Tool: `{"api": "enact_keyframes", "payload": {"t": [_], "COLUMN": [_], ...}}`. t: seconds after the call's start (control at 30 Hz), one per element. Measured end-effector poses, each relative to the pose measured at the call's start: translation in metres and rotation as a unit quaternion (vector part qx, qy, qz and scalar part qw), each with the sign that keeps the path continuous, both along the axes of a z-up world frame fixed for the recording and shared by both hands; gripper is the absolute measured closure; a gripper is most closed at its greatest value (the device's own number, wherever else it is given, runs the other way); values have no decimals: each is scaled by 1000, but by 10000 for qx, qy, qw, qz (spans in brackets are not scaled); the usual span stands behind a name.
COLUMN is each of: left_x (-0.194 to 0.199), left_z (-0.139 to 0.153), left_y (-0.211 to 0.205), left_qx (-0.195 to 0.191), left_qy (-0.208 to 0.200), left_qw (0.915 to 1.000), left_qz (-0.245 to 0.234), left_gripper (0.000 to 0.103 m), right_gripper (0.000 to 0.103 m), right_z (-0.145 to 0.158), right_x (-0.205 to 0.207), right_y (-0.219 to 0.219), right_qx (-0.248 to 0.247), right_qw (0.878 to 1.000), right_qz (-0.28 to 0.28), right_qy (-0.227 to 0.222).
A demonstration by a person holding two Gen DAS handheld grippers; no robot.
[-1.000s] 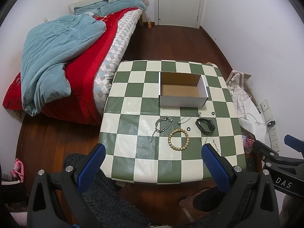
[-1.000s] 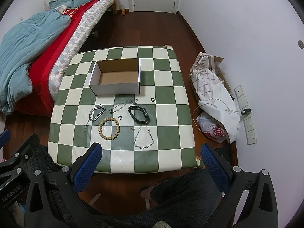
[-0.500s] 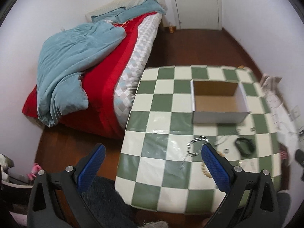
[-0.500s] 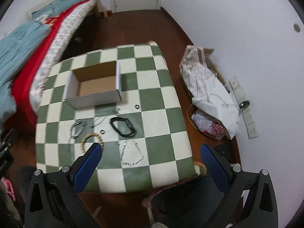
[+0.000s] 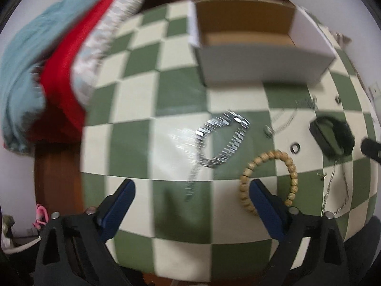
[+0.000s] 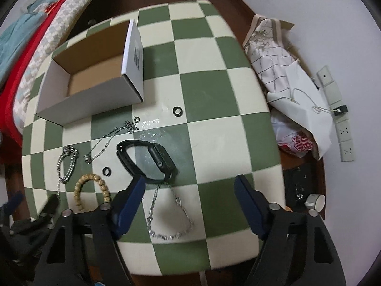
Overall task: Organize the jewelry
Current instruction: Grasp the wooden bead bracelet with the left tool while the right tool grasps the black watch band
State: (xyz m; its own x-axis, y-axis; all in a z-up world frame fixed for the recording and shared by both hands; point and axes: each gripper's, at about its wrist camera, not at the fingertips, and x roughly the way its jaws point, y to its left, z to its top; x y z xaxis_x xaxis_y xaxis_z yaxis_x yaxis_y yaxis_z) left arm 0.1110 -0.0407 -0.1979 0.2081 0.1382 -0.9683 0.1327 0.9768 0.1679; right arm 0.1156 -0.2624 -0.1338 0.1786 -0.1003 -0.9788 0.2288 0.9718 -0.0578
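An open white cardboard box (image 5: 259, 69) (image 6: 95, 95) stands at the far side of the green and cream checked table (image 5: 133, 143) (image 6: 209, 90). In front of it lie a silver link bracelet (image 5: 221, 143) (image 6: 67, 164), a wooden bead bracelet (image 5: 289, 164) (image 6: 82, 186), a black smart band (image 5: 333, 135) (image 6: 147, 159), two black rings (image 6: 177, 111) (image 6: 106, 171), a thin necklace (image 6: 112, 138) and a silver chain (image 6: 166, 224). My left gripper (image 5: 191, 190) is open above the link bracelet's tail. My right gripper (image 6: 190, 186) is open just right of the black band.
A bed with a red and teal blanket (image 5: 47, 54) (image 6: 21, 31) lies left of the table. Bags (image 6: 293, 90) and wall sockets (image 6: 338, 109) are on the floor to the right. A white cup (image 6: 316, 201) stands on the floor at the right.
Both grippers have dropped low and close to the table. The left has moved over the link bracelet, the right over the black band and chain. Both stay open.
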Motion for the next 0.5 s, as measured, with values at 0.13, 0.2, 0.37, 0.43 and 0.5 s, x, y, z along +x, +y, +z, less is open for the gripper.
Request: {"api": "enact_keyframes", "payload": {"t": [0.13, 0.2, 0.37, 0.43, 0.5], "left_x": [1, 0, 0, -1, -1], "left_z": [-22, -24, -25, -24, -20], "left_y": [-13, -17, -25, -28, -30], "left_qx": [-179, -252, -506, -634, -765], "left_qy": [252, 187, 71, 40, 34], "left_qw": [9995, 9994, 9982, 9972, 9958], "left_qz": [-106, -139, -308, -385, -503], "left_gripper": [25, 27, 42, 62, 94], "right_gripper": [39, 42, 42, 42, 47], "right_z": [-16, -23, -32, -35, -40], "right_x": [11, 16, 24, 25, 28], "right_y": [0, 0, -1, 0, 2], "right_qx": [66, 107, 126, 121, 103], "right_qw": [9998, 9995, 9988, 9985, 9981], "right_qz": [178, 265, 429, 485, 543], "right_qy": [109, 126, 178, 207, 254]}}
